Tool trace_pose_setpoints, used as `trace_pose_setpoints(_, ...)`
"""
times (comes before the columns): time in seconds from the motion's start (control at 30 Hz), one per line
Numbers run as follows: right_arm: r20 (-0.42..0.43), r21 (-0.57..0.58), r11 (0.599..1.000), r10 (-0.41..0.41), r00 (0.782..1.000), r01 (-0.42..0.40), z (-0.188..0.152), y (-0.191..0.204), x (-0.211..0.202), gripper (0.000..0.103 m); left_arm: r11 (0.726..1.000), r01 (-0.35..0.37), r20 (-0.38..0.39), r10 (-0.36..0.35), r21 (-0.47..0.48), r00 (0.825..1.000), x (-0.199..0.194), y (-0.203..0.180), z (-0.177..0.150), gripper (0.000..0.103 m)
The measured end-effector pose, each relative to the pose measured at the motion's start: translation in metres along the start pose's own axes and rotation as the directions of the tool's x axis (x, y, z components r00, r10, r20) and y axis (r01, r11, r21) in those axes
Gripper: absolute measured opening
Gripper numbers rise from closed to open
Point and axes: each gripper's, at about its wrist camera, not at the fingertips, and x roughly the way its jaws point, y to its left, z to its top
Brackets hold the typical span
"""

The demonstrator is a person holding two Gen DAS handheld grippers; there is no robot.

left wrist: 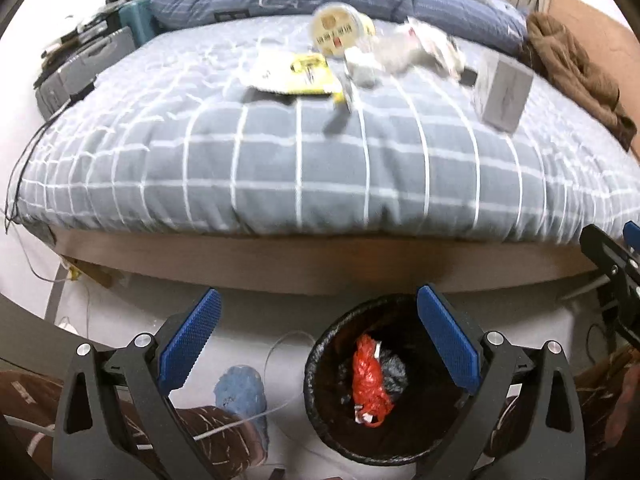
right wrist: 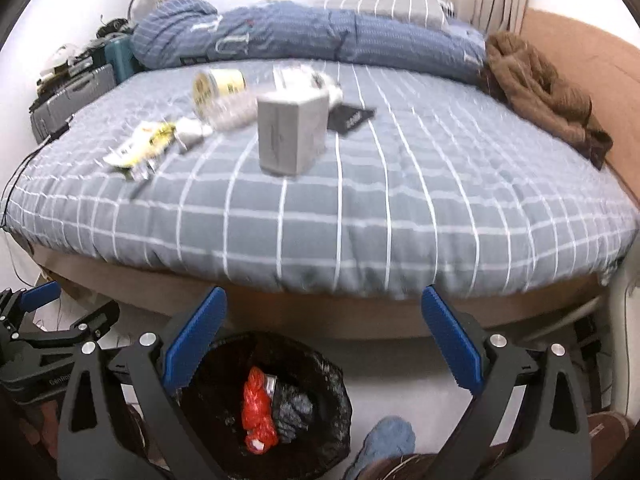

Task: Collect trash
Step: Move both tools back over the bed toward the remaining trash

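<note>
You are holding the left gripper (left wrist: pixel 318 344) with its jaws spread wide and nothing between the pads, hanging over the black-lined trash bin (left wrist: pixel 320 412) on the floor by the bed (left wrist: pixel 320 168). Your right gripper (right wrist: pixel 324 344) is also standing wide apart and empty, with the same bin (right wrist: pixel 340 400) sitting below its left finger. A red bag (left wrist: pixel 370 380) and some dark crumpled waste are lying inside the bin. Trash is still sitting on the checked bedcover: a yellow wrapper (left wrist: pixel 300 74), a round yellow tub (left wrist: pixel 340 28) on its side, crumpled clear and white wrappers (left wrist: pixel 408 50), a grey box (right wrist: pixel 290 132) and a flat black packet (right wrist: pixel 350 118) just behind it. A brown garment (right wrist: pixel 536 92) is lying at the bed's right edge, a blue duvet (right wrist: pixel 300 36) bunched along the back.
</note>
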Motion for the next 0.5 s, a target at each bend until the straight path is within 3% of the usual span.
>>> trace_pose_setpoints(0.23, 0.068, 0.005, 0.999, 0.032, 0.997, -0.032, 0.023, 0.002, -0.018, 0.094, 0.999, 0.031, 0.083, -0.031, -0.007, 0.996, -0.034, 0.005, 0.031, 0.097)
trace_pose_setpoints(0.5, 0.103, -0.007, 0.999, 0.039, 0.994, -0.038, 0.045, 0.007, -0.021, 0.094, 0.999, 0.029, 0.140, -0.025, -0.024, 0.990, -0.045, 0.014, 0.053, 0.097)
